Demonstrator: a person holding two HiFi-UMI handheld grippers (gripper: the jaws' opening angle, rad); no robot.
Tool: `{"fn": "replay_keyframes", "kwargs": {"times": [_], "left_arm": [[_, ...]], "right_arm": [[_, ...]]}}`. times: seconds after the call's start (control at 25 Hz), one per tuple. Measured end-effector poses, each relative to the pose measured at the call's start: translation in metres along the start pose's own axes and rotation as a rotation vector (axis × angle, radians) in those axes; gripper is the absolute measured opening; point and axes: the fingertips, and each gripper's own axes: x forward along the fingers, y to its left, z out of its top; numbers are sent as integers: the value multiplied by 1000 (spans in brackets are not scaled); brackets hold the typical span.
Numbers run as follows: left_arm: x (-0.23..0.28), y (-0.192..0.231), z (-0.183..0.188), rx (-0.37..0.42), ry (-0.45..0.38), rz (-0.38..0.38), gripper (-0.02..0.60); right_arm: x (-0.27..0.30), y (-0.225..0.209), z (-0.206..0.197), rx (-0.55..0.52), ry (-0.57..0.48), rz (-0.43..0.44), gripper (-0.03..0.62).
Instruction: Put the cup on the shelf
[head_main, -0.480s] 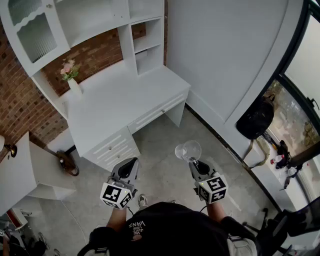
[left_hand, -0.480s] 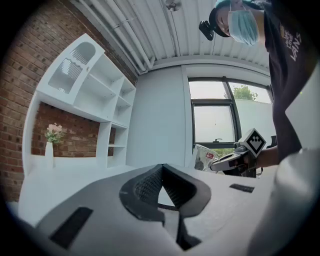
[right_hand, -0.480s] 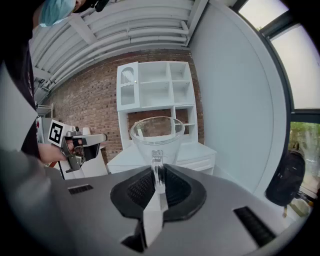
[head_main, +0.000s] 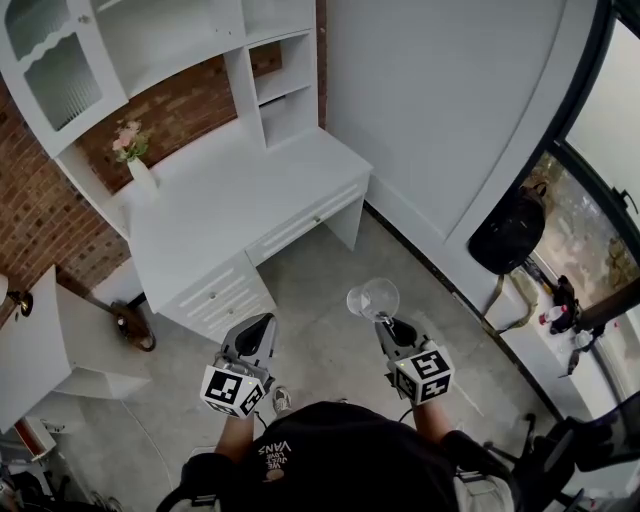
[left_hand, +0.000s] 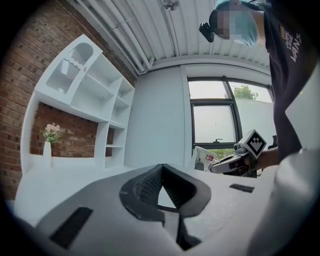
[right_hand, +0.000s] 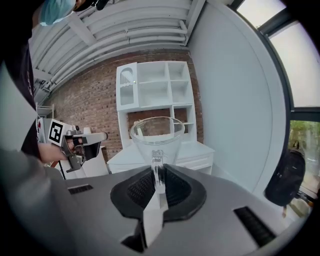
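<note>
The right gripper (head_main: 385, 322) was clenched on the handle of the clear glass cup (head_main: 374, 298), holding it upright in the air above the floor, well short of the white desk (head_main: 230, 195) and its shelf (head_main: 275, 85). The left gripper (head_main: 262, 322) hung beside it, jaws pressed together on nothing.

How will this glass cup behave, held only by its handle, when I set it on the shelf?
The clear glass cup is likely rigid but fragile, so land it gently. The right tongs pinch only its thin handle, and smooth glass there may pivot or slip.
</note>
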Motion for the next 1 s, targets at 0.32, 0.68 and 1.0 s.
{"fn": "replay_keyframes", "kwargs": {"times": [0.32,0.68,1.0], "left_arm": [[15,-28,-7,-9,6,11,8],[31,-45,-24,-30,57,10,8],[70,-1,-26,-46,58,-24,8]], "right_arm": [[-15,-20,-5,45,-18,35,26],[-16,-38,-10,72,-13,66,26],[26,-58,4,71,-9,14,26]]}}
